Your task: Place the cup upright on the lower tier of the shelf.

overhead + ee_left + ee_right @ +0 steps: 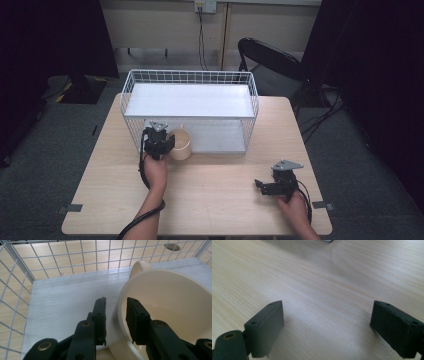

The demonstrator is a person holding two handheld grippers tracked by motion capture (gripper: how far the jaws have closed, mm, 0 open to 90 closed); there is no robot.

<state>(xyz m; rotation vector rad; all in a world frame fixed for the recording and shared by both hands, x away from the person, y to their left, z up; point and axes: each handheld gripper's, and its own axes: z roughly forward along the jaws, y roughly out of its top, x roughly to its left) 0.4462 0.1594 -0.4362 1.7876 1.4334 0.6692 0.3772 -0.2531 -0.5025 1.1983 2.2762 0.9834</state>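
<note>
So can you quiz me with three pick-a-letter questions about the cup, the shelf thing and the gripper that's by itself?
1. Where on the white wire rack does the cup stand?
A. The top shelf
B. The lower shelf
C. Hung on the outside

2. What colour is the cup?
A. Cream
B. Blue
C. Black

3. How are the jaws of the right gripper?
A. Shut on the cup
B. Shut on a spoon
C. Open, with nothing between them

Answers:
1. B: the high view shows the cup under the top shelf, at the front of the lower one.
2. A: it looks pale cream in the high view and the left gripper view.
3. C: the right gripper view shows the jaws wide apart over the bare wooden table.
</note>
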